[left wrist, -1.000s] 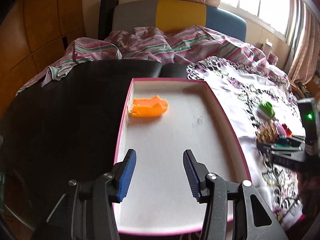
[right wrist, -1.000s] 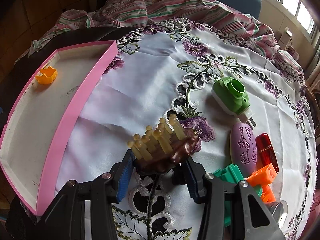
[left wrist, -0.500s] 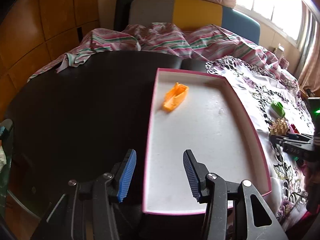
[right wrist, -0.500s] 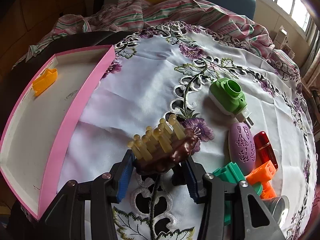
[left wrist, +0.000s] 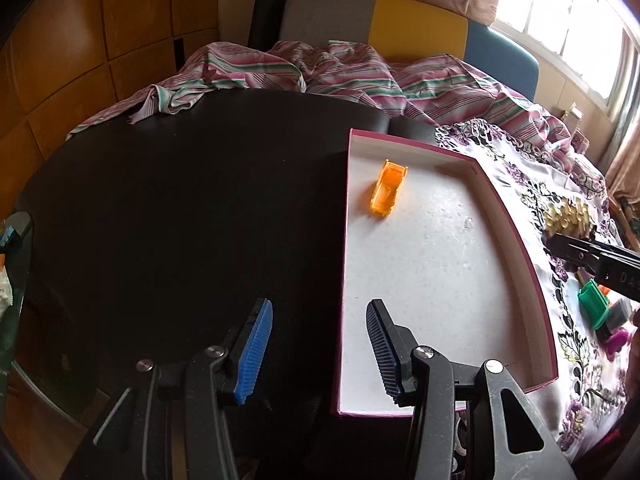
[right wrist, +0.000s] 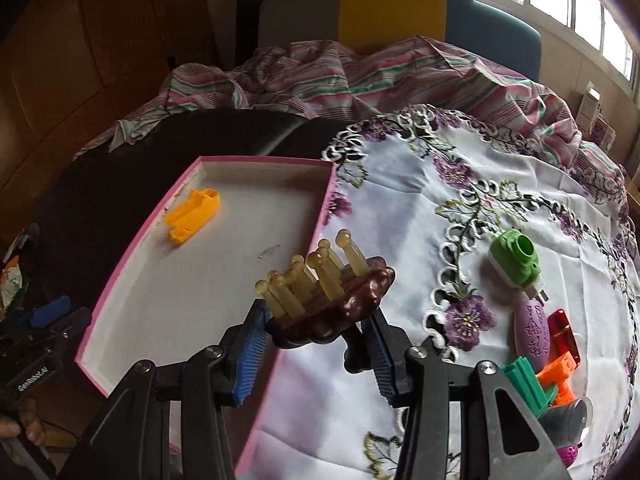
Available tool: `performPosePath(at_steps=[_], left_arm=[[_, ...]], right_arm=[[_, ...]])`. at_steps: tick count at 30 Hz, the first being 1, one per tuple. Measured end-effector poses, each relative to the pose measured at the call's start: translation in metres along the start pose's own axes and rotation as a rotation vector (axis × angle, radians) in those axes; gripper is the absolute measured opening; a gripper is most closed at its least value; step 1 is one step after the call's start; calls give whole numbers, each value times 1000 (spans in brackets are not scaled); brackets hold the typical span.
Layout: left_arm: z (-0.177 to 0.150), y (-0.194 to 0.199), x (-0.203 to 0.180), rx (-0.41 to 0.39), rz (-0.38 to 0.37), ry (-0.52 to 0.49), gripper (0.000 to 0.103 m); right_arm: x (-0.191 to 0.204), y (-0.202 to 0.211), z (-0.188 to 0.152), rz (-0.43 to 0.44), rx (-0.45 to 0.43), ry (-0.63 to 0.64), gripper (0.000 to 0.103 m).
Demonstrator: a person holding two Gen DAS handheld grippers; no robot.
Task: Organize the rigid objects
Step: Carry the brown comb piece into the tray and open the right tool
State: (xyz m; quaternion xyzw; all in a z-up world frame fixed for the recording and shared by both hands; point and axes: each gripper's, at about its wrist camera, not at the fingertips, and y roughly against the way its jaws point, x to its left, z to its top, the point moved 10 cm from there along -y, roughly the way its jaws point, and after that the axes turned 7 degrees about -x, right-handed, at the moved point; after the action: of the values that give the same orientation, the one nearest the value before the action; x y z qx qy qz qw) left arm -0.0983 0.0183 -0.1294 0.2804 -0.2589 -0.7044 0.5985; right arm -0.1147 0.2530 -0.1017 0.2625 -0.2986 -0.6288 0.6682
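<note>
The brown brush (right wrist: 332, 300) with its pale knobbed bristles sits pinched between the blue fingers (right wrist: 252, 354) of the right gripper (right wrist: 318, 354), lifted clear of the embroidered cloth (right wrist: 420, 216) just right of the pink tray (right wrist: 320, 216). Its underside is hidden by the fingers. In the left view only its bristle tips show, at the far right edge. An orange toy (right wrist: 192, 214) lies in the tray's far left corner. Near right, a green block (right wrist: 524, 380) and other small pieces are cut off by the gripper's frame. The left gripper (left wrist: 318, 350) hangs with fingers spread and nothing between them, straddling the tray's left rim above the dark desk (left wrist: 180, 200).
</note>
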Motion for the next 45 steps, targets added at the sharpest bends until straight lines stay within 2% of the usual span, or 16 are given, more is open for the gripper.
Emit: performPosePath(at_steps=[4,8,14,17,22,26,32,38,45], left_arm=[[1,2,3,-6,2,11,50],[1,2,9,-5,6,28,50],[-1,-1,15,4,11,41,50],[-2,-2,17,10,11,48,50],[-5,-5,19,20,15,54,50],[-5,-5,20,20,14,60,50],[-2,1,20,1,15,66,55],[2,6,18,-14,16,52,55],[2,12,13,-21,14,36,55]], right_arm=[[38,-5,7,76,12,43,48],[74,-21,4,144,71,96,48],[108,-63,2,202,184,97,48],[115,-83,8,196,205,82,48],[119,-111,27,172,178,28,48],[119,-115,36,178,158,-7,49],[119,-94,43,202,93,-15,57],[120,-71,49,203,40,-17,57],[108,-49,40,184,7,-15,57]])
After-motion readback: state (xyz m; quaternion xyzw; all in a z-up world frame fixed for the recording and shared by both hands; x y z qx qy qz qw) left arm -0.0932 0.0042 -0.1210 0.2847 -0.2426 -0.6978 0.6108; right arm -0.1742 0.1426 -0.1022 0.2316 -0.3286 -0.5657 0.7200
